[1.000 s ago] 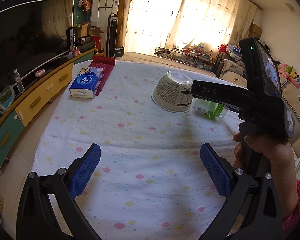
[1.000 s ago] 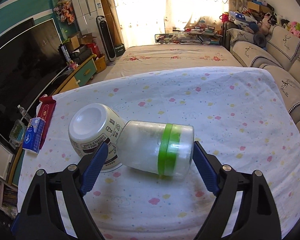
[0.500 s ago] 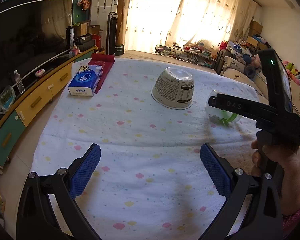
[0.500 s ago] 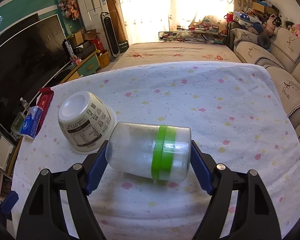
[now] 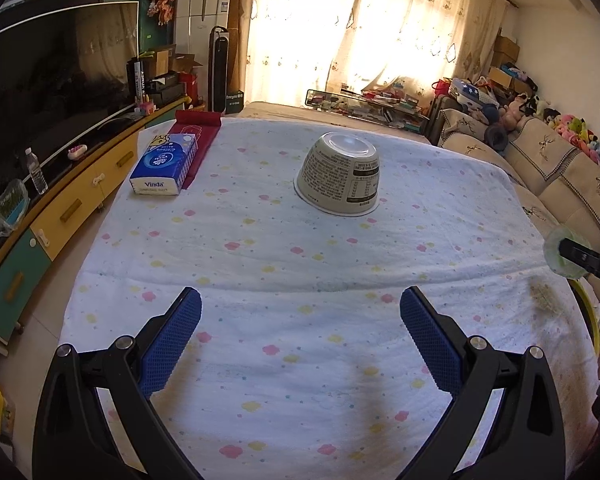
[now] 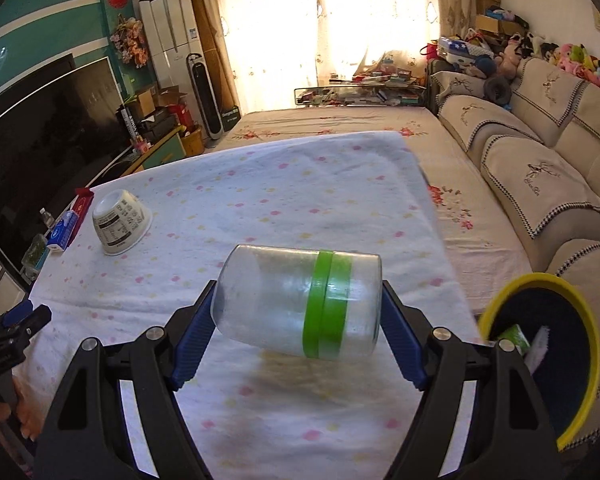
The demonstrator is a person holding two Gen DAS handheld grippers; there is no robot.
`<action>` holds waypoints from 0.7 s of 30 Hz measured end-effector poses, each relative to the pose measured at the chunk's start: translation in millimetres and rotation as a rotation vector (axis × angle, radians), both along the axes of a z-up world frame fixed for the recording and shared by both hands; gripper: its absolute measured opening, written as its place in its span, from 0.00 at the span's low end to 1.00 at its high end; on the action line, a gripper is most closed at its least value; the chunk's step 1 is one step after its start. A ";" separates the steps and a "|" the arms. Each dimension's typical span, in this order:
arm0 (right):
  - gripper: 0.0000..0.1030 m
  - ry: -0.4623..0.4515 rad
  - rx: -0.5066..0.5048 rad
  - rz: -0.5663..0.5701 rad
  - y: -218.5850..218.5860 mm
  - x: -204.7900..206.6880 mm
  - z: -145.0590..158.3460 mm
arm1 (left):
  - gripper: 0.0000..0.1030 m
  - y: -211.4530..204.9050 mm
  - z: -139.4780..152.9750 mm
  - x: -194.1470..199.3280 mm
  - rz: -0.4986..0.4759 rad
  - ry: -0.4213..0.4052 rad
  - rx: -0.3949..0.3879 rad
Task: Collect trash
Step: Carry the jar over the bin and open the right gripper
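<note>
My right gripper [image 6: 298,330] is shut on a clear plastic container with a green band [image 6: 300,304], held sideways above the table's right front part. A yellow-rimmed bin [image 6: 540,360] with trash inside stands to its right, below table level. An upturned paper bowl [image 5: 340,174] sits on the flowered tablecloth [image 5: 260,264]; it also shows in the right wrist view [image 6: 120,226]. My left gripper [image 5: 300,336] is open and empty over the table's near part. The container's end [image 5: 560,254] shows at the left wrist view's right edge.
A blue tissue pack [image 5: 166,164] lies on a red box [image 5: 198,134] at the table's far left. A TV cabinet [image 5: 80,196] runs along the left. A sofa [image 6: 540,168] runs along the right.
My right gripper closed on the container, lifted it off the cloth and carried it right, away from the bowl, toward the bin. The left gripper stayed open and nearly still.
</note>
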State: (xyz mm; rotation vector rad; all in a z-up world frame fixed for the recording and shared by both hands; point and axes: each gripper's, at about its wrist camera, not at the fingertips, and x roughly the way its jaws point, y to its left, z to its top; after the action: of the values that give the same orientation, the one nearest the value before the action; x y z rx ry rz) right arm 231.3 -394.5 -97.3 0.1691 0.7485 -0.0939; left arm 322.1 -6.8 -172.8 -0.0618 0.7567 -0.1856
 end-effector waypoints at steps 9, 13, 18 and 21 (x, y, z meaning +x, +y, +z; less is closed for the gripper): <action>0.71 0.032 -0.006 -0.242 -120.8 -58.9 -14.5 | 0.95 -0.4 0.8 -1.4 0.002 -0.010 0.005; 0.71 0.061 0.001 -0.317 -156.9 -70.3 -30.0 | 0.95 -2.0 -0.5 -0.2 0.000 -0.007 0.014; 0.71 0.076 0.005 -0.345 -174.4 -69.9 -43.9 | 0.95 -3.8 -1.3 0.3 -0.007 -0.005 0.021; 0.71 0.091 0.006 -0.346 -179.7 -68.4 -48.6 | 0.95 -4.0 0.1 -0.6 -0.015 -0.008 0.008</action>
State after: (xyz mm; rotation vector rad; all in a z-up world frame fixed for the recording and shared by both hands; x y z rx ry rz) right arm 162.9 -574.2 -145.9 0.3008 0.8043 -0.4308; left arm 321.5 -10.8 -172.7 -0.0481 0.7501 -0.1975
